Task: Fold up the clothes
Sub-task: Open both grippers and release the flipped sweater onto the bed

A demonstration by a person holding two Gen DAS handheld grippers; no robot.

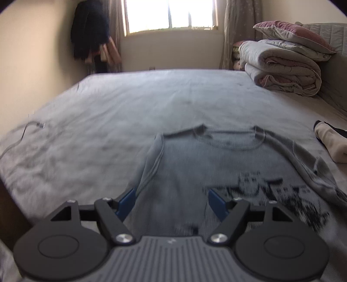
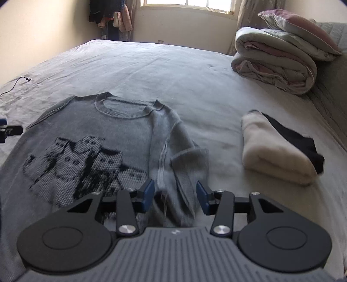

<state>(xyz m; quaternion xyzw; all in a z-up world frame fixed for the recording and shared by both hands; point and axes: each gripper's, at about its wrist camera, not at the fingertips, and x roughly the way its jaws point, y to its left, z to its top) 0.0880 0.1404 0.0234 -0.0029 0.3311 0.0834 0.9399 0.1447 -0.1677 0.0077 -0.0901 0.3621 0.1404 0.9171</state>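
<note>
Sweater (image 2: 91,138), grey knit with a dark pixel pattern on the chest, lies flat and face up on the bed (image 2: 173,71), neckline toward the top of the frame.

Right gripper (image 2: 175,196): blue-padded fingers (image 2: 147,193) spread apart, nothing clamped. Between them, low centre of the right wrist view, sits the sweater's bunched sleeve, folded in along the body's right edge. Contact between pads and cloth cannot be told; motion blur there.

Left gripper (image 1: 171,202): fingers (image 1: 126,201) also spread wide, over the sweater's lower body at bottom centre of the left wrist view. The other sleeve is folded in along the left edge, just by the left pad. Heavy blur here too.

Outward, right wrist view: a folded cream garment (image 2: 275,156) with a dark one (image 2: 303,143) against it, centre right, apart from the sweater. Folded quilt (image 2: 275,65) with pillow (image 2: 303,28) on top, upper right. Cable (image 2: 15,85) on the sheet at left edge. Hanging clothes (image 2: 108,13) in the upper left corner; window (image 2: 188,3) at top centre.
</note>
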